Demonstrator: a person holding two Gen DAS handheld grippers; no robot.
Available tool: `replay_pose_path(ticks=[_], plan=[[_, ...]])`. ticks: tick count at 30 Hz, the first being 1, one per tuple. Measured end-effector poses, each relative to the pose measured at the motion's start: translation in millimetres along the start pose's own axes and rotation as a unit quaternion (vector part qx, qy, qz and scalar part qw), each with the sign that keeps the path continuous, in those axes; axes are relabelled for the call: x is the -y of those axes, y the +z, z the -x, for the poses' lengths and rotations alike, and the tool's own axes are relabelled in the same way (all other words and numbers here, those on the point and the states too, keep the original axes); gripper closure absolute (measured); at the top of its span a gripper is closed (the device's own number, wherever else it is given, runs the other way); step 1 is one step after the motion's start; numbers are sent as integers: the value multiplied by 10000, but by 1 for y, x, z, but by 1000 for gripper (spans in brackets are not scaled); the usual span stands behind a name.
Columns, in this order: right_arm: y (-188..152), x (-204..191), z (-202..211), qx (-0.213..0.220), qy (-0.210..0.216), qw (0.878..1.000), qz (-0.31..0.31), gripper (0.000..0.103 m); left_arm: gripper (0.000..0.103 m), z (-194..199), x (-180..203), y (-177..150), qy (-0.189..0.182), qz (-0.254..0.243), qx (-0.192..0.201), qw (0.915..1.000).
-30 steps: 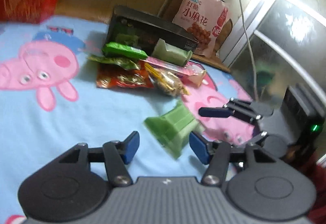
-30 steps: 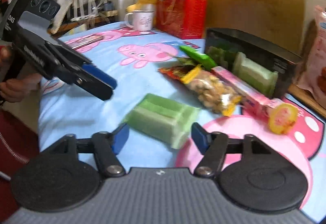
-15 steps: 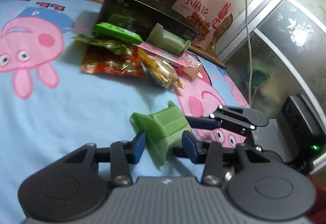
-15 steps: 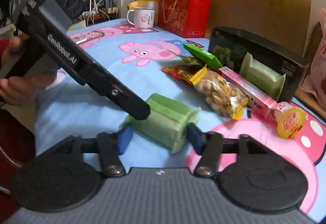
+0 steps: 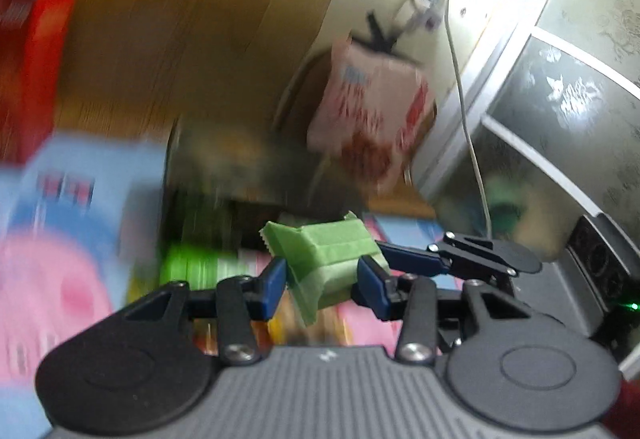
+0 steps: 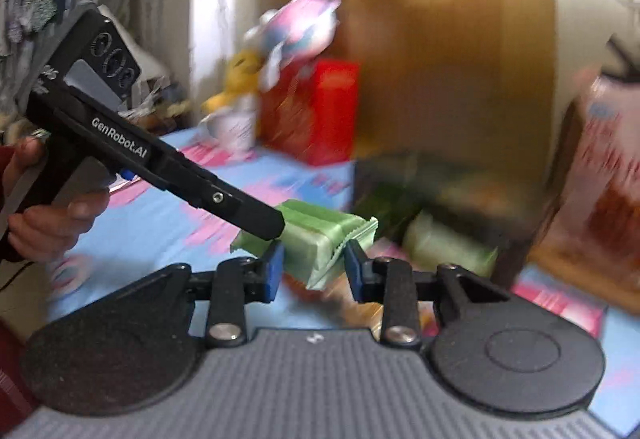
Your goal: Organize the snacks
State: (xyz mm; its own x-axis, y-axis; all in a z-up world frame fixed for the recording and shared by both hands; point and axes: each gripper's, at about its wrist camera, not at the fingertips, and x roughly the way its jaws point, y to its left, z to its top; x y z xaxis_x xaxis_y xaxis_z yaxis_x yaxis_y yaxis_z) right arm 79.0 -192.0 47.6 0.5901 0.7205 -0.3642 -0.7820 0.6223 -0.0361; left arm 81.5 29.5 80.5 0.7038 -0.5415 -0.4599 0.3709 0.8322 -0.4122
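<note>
Because the green snack pack (image 5: 332,259) is a soft, light foil wrapper with crimped ends, it is best taken across its firm middle. It is carried above the table (image 6: 160,211), clamped by the left gripper (image 5: 322,287) and by the right gripper (image 6: 314,266), each closed on it. "GenRobot.AI" is read on the left tool; the pink bag (image 5: 372,119) is too blurred.

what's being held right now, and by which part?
The green snack pack, lifted off the tablecloth. Left gripper clamps one end; right gripper has its jaws on the other, crimped end. Both hold it.
</note>
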Motion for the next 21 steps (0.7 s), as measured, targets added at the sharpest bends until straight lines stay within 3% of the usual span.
replay_pose_path(ticks=[6, 9, 12, 14, 16, 18, 21], plan=[[37, 66, -42, 104, -511, 9980, -360, 66, 64, -60, -11, 59, 204, 31, 266, 9994], [37, 92, -66, -73, -638, 9949, -780, 62, 64, -83, -19, 63, 221, 136, 212, 9994], [28, 96, -77, -208, -720, 9938, -822, 60, 60, -98, -23, 58, 418, 118, 171, 9989], [24, 94, -76, -218, -800, 9933, -805, 54, 59, -94, -26, 54, 514, 191, 204, 9983], [21, 93, -66, -82, -819, 9931, -836, 52, 59, -81, -30, 48, 380, 329, 253, 9984], [15, 92, -45, 114, -750, 9923, -978, 48, 59, -63, -35, 37, 233, 356, 352, 9985], [-2, 86, -23, 114, -588, 9912, -1183, 48, 59, -39, -45, 15, 345, 318, 380, 9982]])
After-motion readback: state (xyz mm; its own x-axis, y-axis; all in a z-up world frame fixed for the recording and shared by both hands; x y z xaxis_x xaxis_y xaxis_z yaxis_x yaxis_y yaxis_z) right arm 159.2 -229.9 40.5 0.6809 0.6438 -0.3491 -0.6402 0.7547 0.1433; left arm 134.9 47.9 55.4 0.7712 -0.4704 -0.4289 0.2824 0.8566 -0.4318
